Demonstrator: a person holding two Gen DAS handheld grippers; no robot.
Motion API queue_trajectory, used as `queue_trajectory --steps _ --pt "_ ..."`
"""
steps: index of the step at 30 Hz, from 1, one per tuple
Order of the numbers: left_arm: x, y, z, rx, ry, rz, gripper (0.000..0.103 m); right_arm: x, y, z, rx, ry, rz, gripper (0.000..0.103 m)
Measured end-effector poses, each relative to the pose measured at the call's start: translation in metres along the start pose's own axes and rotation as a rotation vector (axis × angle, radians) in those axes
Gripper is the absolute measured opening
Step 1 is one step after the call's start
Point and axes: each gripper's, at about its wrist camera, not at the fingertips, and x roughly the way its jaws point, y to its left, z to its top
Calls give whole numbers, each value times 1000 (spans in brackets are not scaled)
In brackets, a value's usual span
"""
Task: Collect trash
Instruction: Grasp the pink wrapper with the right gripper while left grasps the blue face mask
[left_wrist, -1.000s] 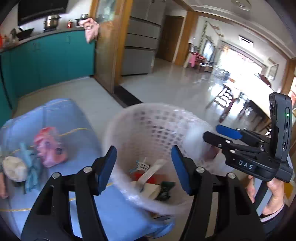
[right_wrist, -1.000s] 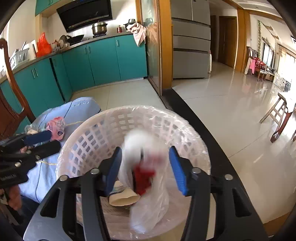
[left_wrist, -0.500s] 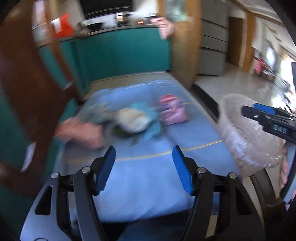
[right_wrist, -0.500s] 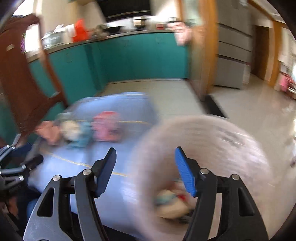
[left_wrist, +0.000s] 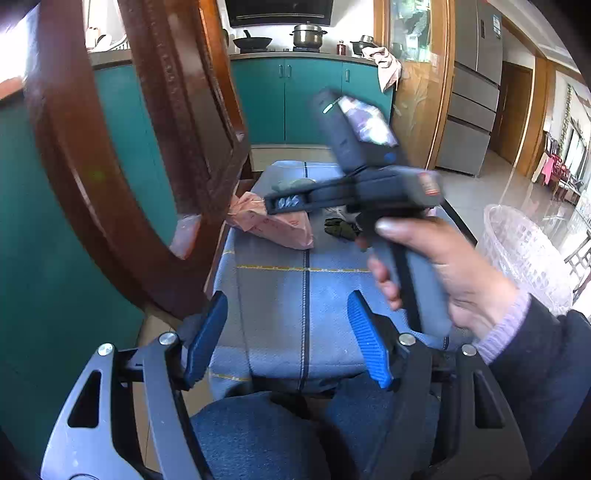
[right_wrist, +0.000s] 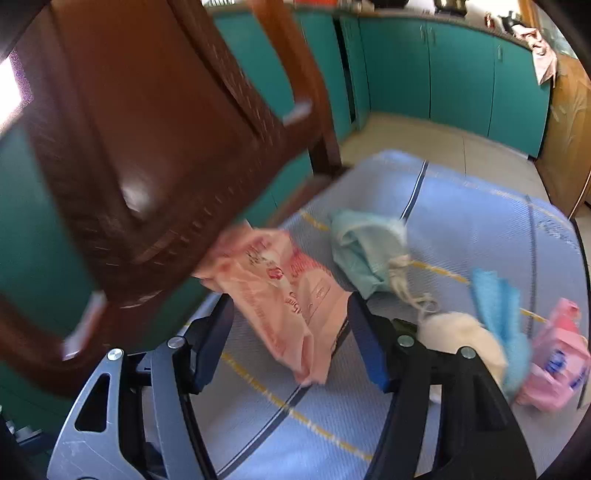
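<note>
Trash lies on a blue cloth-covered table (right_wrist: 461, 206). A pale pink wrapper (right_wrist: 280, 291) lies just ahead of my open, empty right gripper (right_wrist: 288, 339), between its fingers. Beyond it are a teal crumpled piece (right_wrist: 358, 247), a cream wad (right_wrist: 461, 332), a blue scrap (right_wrist: 498, 314) and a pink packet (right_wrist: 554, 358). My left gripper (left_wrist: 288, 339) is open and empty over the table's near end (left_wrist: 306, 295). In the left wrist view the right gripper's body (left_wrist: 354, 192) reaches over the pink wrapper (left_wrist: 273, 225). The white mesh trash basket (left_wrist: 524, 251) stands at the right.
A dark wooden chair (right_wrist: 147, 147) stands close on the left, also in the left wrist view (left_wrist: 147, 147). Teal kitchen cabinets (left_wrist: 295, 99) line the back wall. A dark green scrap (left_wrist: 340, 229) lies on the cloth. Tiled floor extends to the right.
Both grippers have swung left, away from the basket and toward the trash on the cloth. The right gripper dropped its load into the basket a second ago and now hovers at the pink wrapper.
</note>
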Motion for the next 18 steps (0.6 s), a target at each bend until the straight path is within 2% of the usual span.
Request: queue_trajectory --steps 2,3,4,8,12,18 --pt "1 2 1 -7 -1 -1 68 14 3 -3 -14 47 -10 60" --pt "1 3 1 -9 -2 -3 69 16 4 -6 -17 56 -8 37" --pt "2 3 1 -11 -3 -4 69 17 4 -9 -17 71 8 18" --pt "2 2 1 -16 -10 -15 69 -2 5 -27 -26 59 43 13" --pt "-1 2 4 -12 -28 -29 69 -52 -7 -54 -7 5 46 13" --pt "5 -2 29 -28 -63 -64 69 -143 -47 -120 44 -47 -81 13"
